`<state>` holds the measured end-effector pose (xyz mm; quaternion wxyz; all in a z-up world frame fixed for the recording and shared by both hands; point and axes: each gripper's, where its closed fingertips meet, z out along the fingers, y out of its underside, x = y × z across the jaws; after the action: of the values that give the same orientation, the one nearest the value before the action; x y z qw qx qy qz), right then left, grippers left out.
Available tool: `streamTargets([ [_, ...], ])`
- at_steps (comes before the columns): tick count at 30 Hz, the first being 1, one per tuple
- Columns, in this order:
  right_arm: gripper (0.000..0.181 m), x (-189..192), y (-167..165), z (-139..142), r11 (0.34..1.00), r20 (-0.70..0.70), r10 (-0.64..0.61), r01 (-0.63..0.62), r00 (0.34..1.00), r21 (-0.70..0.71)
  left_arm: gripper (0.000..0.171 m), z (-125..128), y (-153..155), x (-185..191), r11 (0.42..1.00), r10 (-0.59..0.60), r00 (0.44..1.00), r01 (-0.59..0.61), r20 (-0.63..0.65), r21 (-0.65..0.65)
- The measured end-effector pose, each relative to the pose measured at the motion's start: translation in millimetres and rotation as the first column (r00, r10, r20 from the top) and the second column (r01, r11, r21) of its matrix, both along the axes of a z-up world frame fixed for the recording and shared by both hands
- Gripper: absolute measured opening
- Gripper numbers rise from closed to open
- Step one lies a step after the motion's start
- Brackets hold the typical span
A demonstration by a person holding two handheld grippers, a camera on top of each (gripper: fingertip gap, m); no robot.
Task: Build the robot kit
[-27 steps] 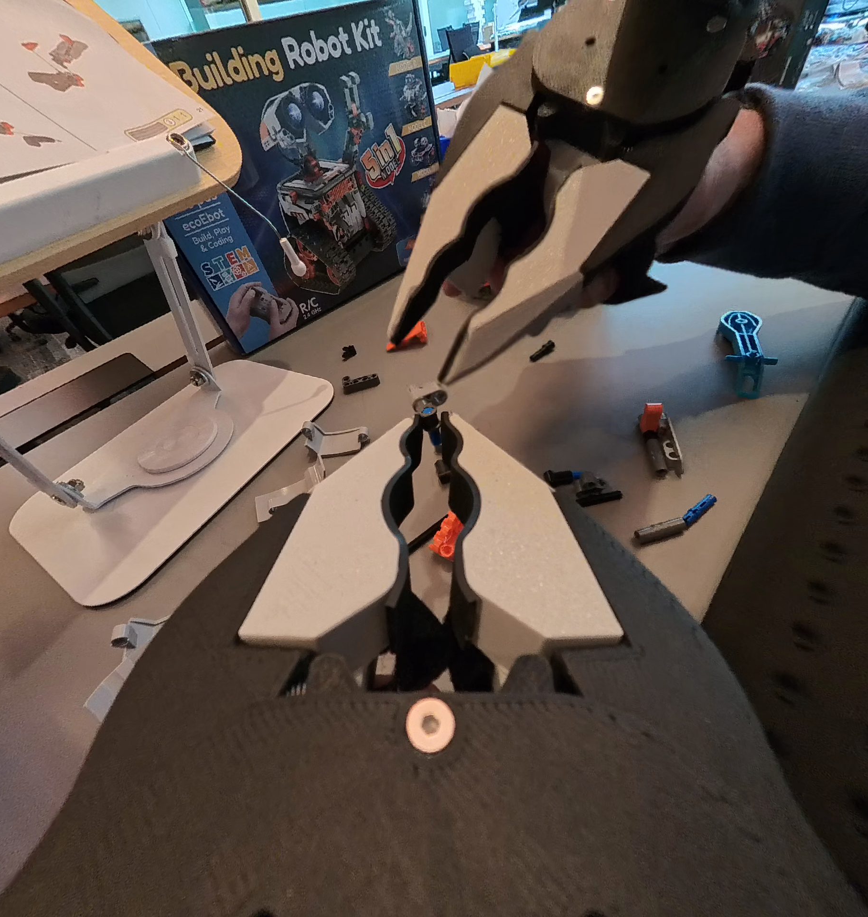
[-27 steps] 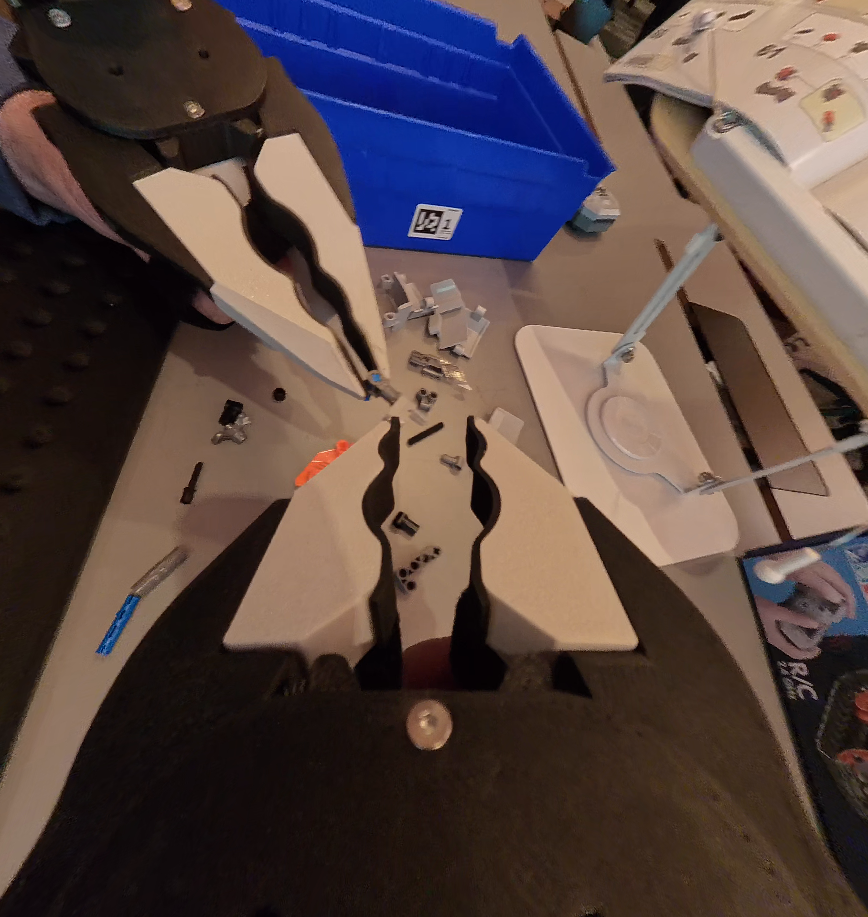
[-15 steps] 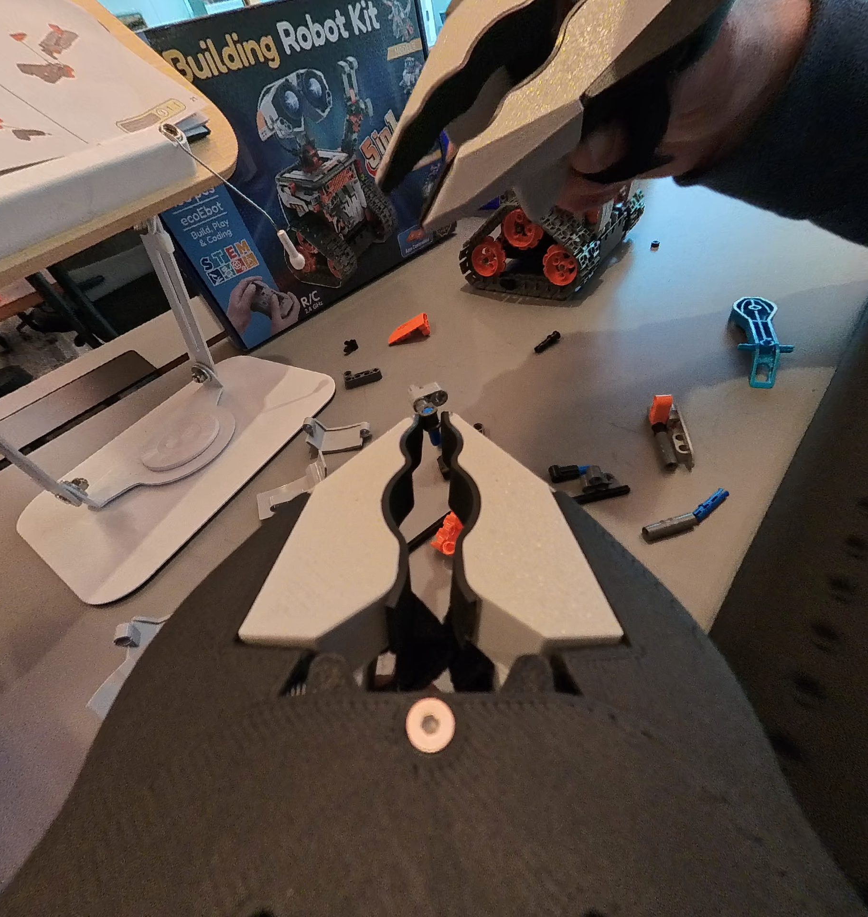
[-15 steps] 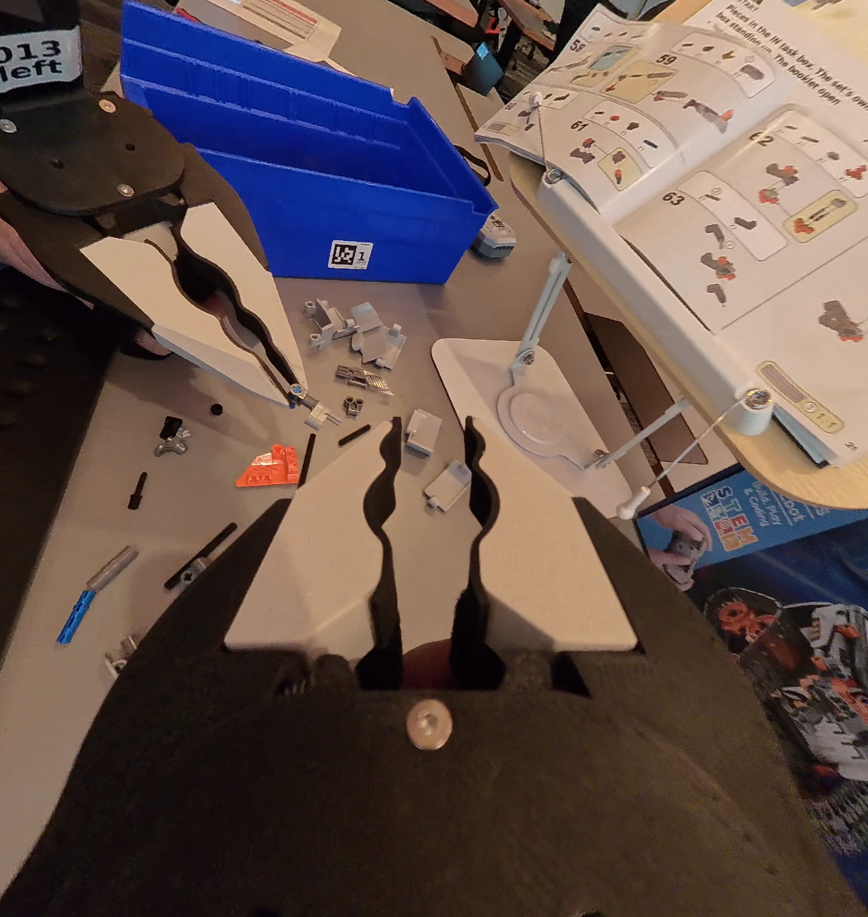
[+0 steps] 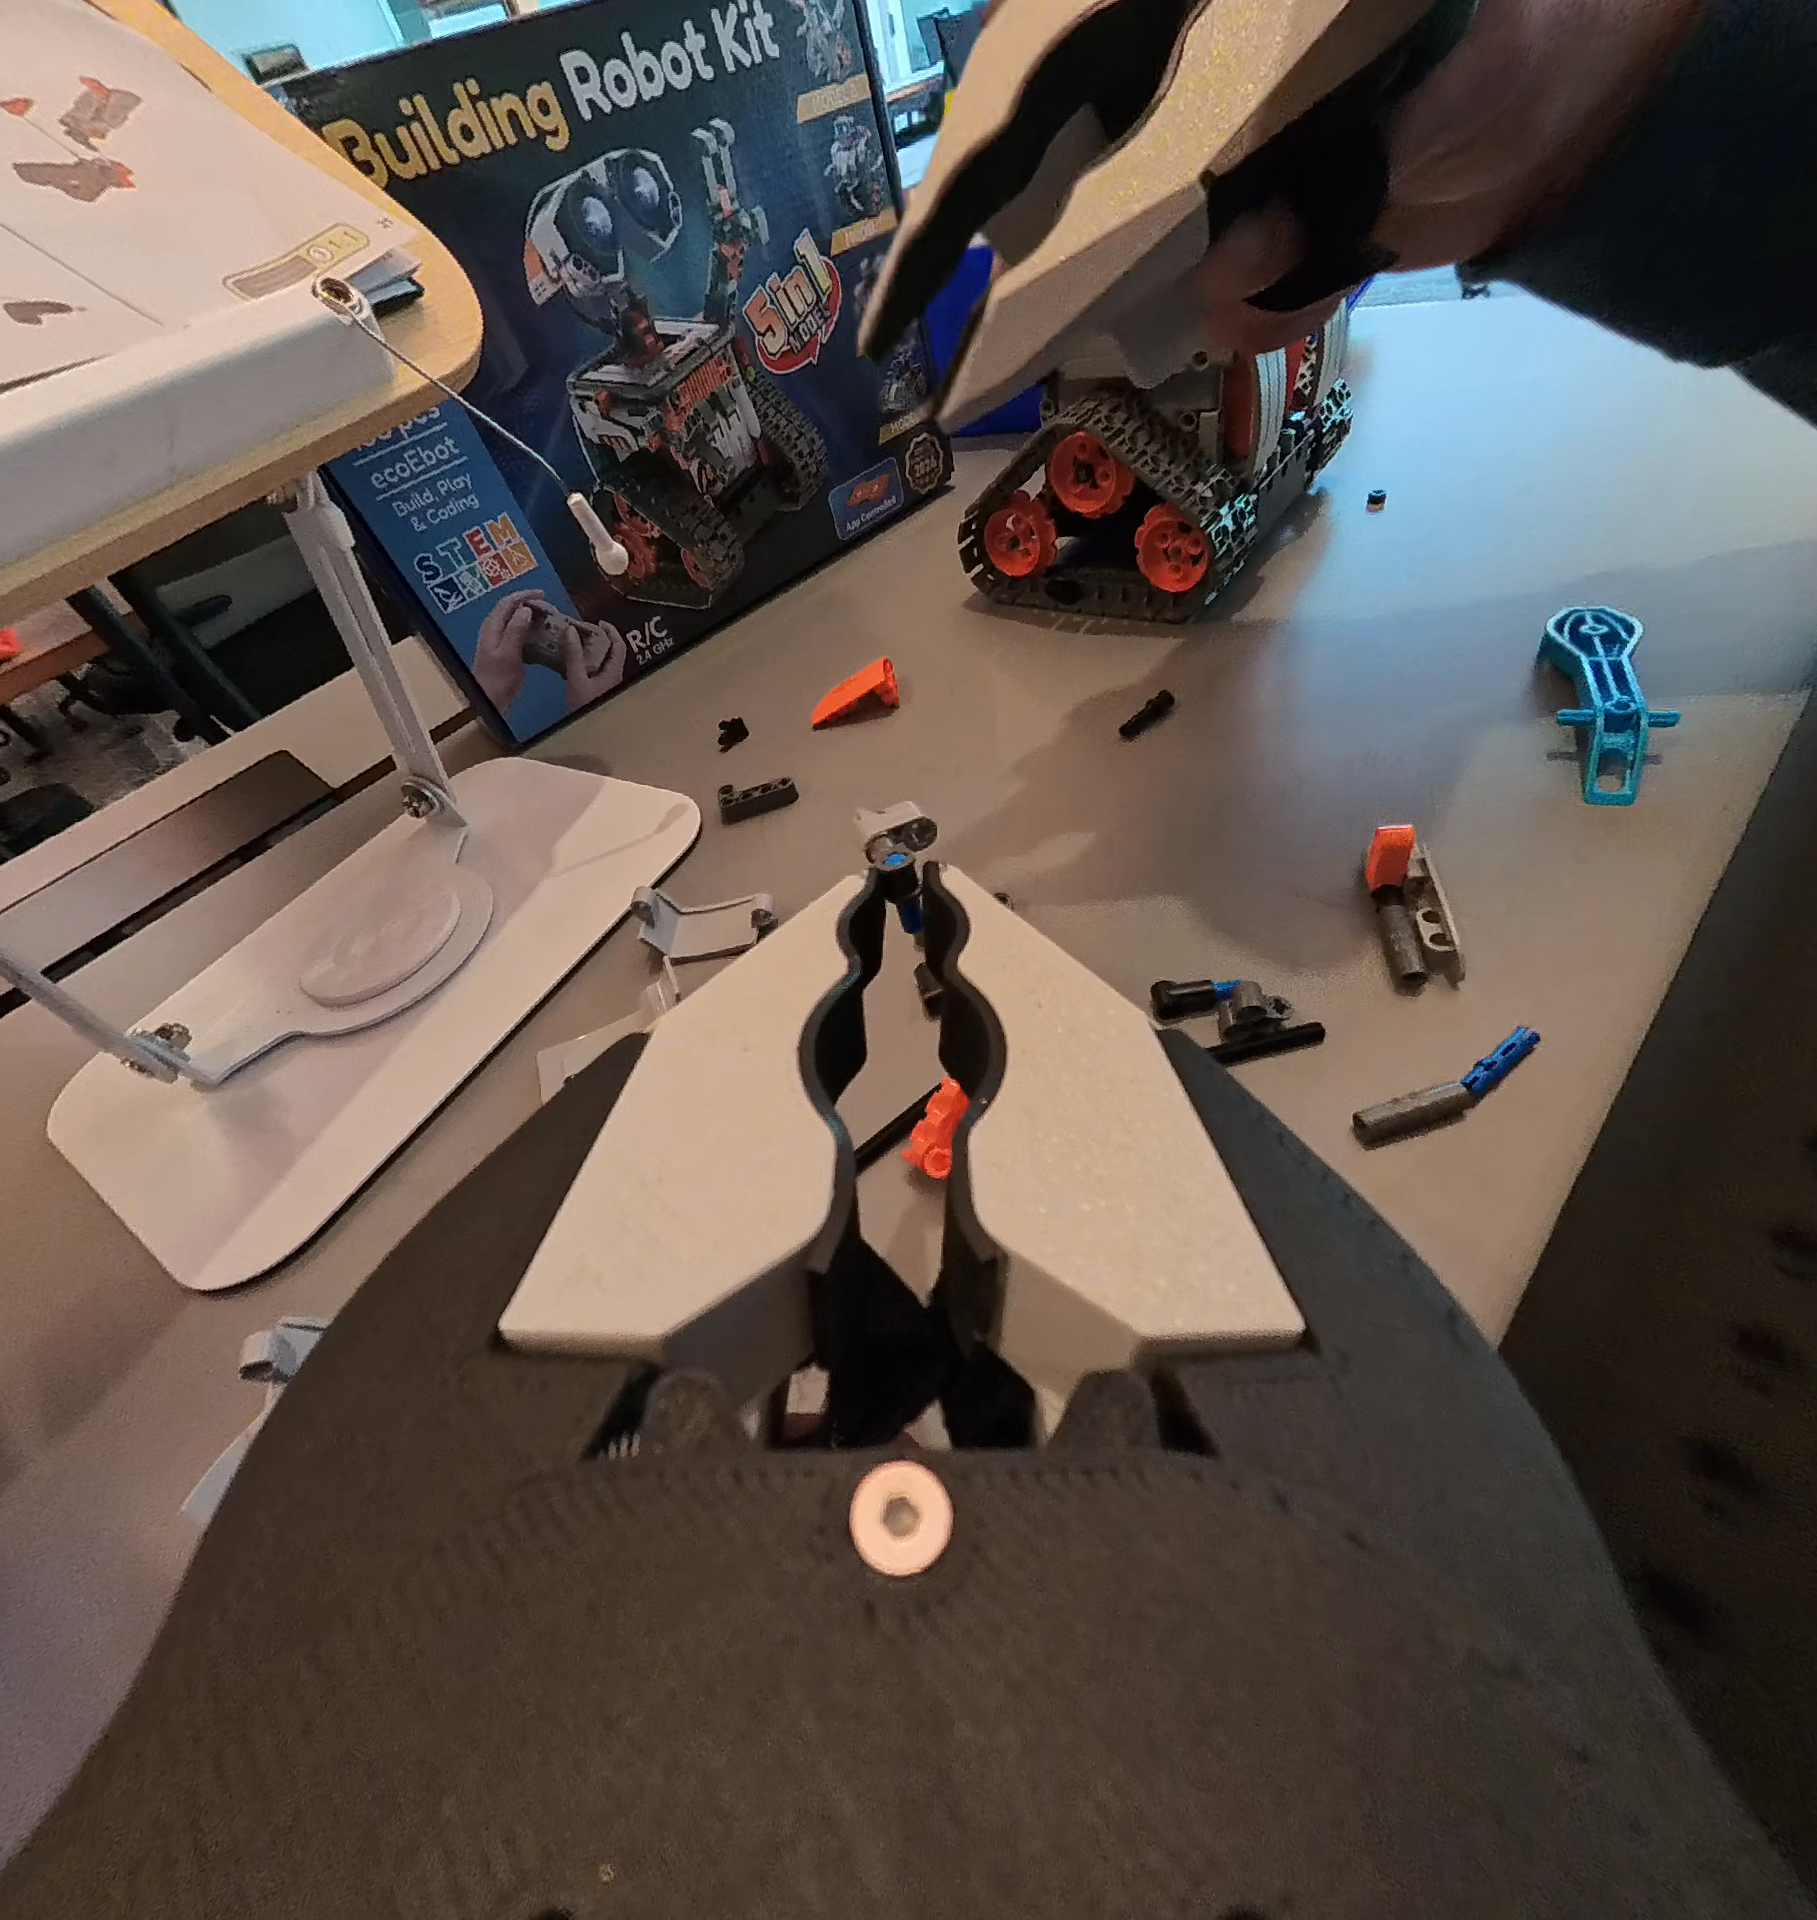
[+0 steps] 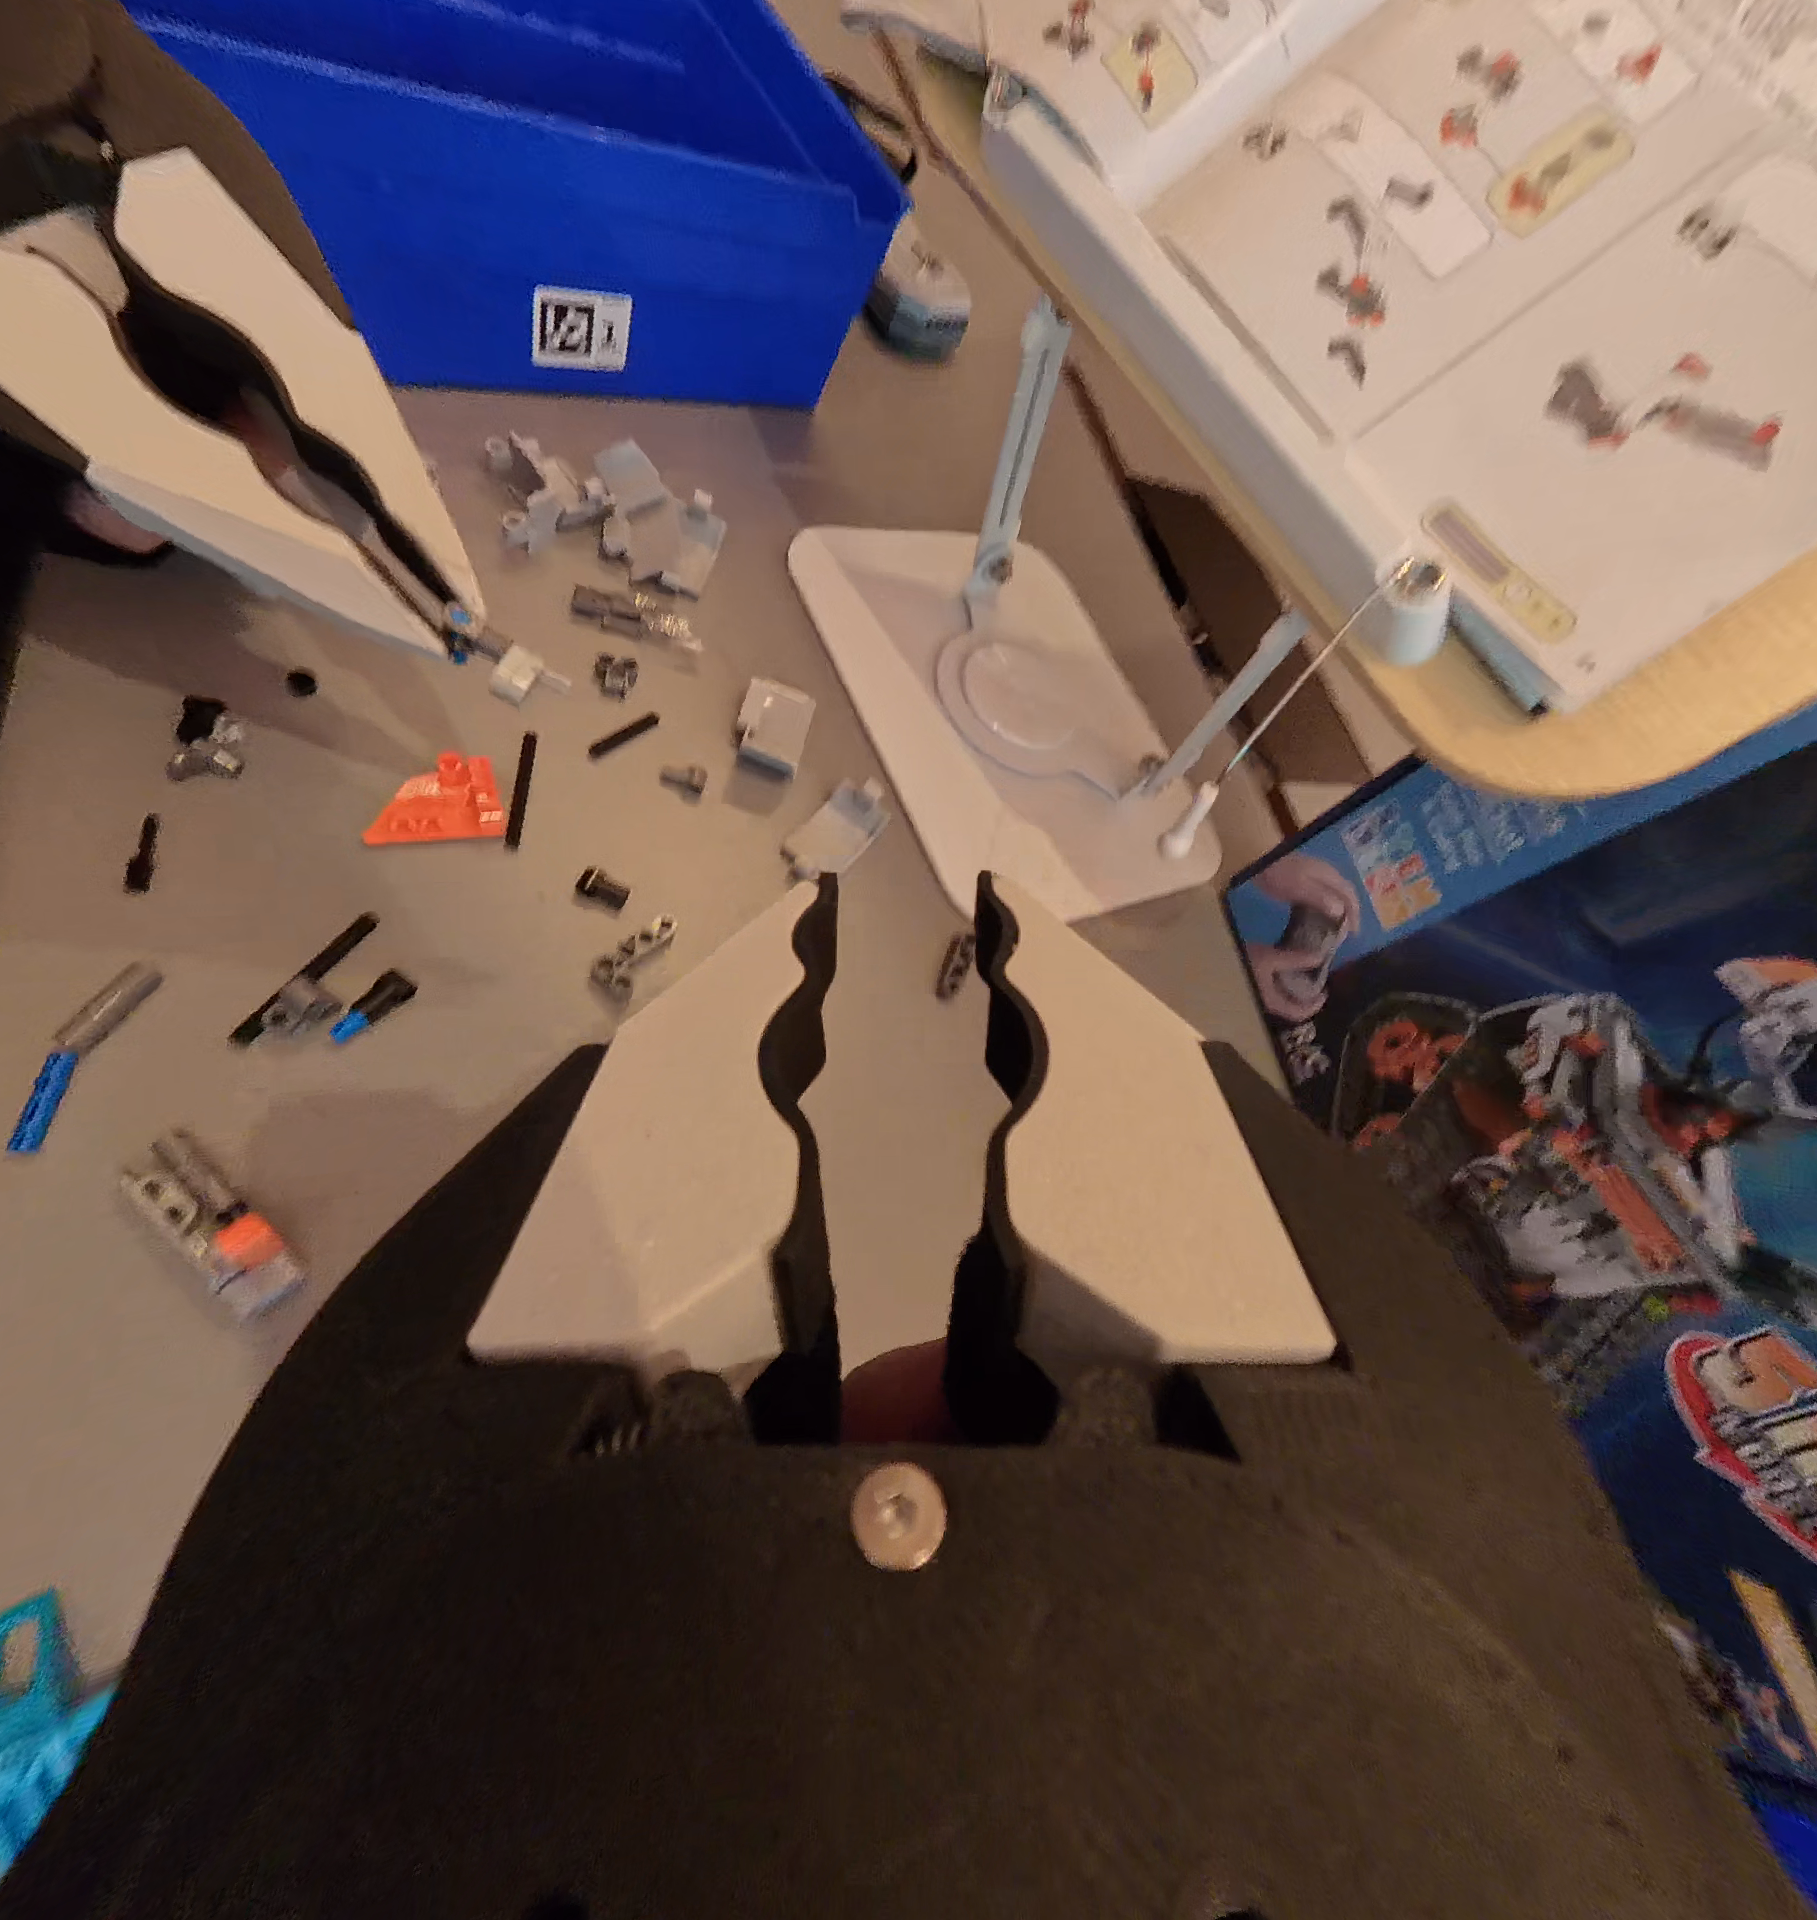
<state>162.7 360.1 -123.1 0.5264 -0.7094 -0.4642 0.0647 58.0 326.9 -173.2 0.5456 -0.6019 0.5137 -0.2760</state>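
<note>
1. Left wrist view, centre of the frame: my left gripper [image 5: 902, 883] is pinched nearly closed on a small grey connector with a blue pin [image 5: 896, 837], which juts out past the fingertips above the grey tabletop [image 5: 1247, 665].
2. Upper right of that frame: my right gripper [image 5: 909, 364] hangs in the air in front of the tracked robot model with orange wheels [image 5: 1153, 499], tips parted and nothing between them.
3. Right wrist view, lower centre: the right gripper [image 6: 902, 888] has a clear gap between its fingers, with bare table showing through.
4. Only the right wrist view shows the blue plastic bin [image 6: 530, 197] at upper left, the pile of pale grey panels [image 6: 613, 509] below it, and the orange wedge plate [image 6: 436, 805].
5. Only the left wrist view shows the tracked model and the turquoise tool [image 5: 1605, 707] at the right edge.
6. Both views show the white book stand base [image 6: 914, 623] and the dark blue kit box [image 5: 613, 343].
</note>
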Motion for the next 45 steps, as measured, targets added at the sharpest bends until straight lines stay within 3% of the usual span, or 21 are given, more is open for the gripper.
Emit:
streamTargets([
  [7, 0.026, 35.9, -19.8, -46.7, 0.973, 0.137, -0.005, 0.036, 0.991, -0.227, 0.006, -1.7, -2.8, 8.0, 1.000, -0.020, 1.000, 0.020, -0.009, -0.011],
  [10, 0.027, 41.0, -35.1, -71.8, 0.948, 0.209, 0.048, 0.021, 0.977, -0.317, 0.006, -0.4, -3.1, 8.9, 0.999, -0.026, 1.000, 0.025, 0.000, -0.022],
  [14, 0.031, 18.3, -71.4, -80.4, 0.909, 0.187, 0.197, -0.107, 0.963, -0.403, 0.006, 1.7, -7.8, 10.1, 0.998, -0.054, 0.998, 0.054, 0.014, -0.025],
  [20, 0.039, -21.6, -123.2, -110.1, 0.812, 0.160, 0.435, -0.309, 0.886, -0.495, 0.006, -2.7, -22.0, 15.6, 0.989, -0.138, 0.990, 0.138, 0.002, -0.044],
  [26, 0.027, -36.3, -134.4, -133.9, 0.772, 0.153, 0.499, -0.357, 0.853, -0.526, 0.006, -0.7, -38.6, 19.9, 0.972, -0.230, 0.973, 0.231, 0.023, -0.048],
  [28, 0.013, -38.2, -132.7, -134.6, 0.769, 0.129, 0.498, -0.368, 0.858, -0.522, 0.006, 0.8, -42.0, 20.3, 0.965, -0.253, 0.967, 0.255, 0.038, -0.058],
  [33, 0.012, -37.7, -126.5, -132.0, 0.780, 0.090, 0.486, -0.385, 0.869, -0.494, 0.006, 6.8, -47.6, 19.3, 0.947, -0.300, 0.950, 0.307, 0.088, -0.089],
  [38, 0.012, -45.4, -117.1, -102.8, 0.807, -0.040, 0.467, -0.444, 0.883, -0.390, 0.006, 3.8, -62.2, 20.8, 0.917, -0.388, 0.919, 0.392, 0.067, -0.076],
  [45, 0.012, -46.4, -117.6, -68.3, 0.789, -0.231, 0.485, -0.536, 0.844, -0.301, 0.006, 3.2, -88.5, 24.8, 0.854, -0.516, 0.855, 0.518, 0.048, -0.054],
])
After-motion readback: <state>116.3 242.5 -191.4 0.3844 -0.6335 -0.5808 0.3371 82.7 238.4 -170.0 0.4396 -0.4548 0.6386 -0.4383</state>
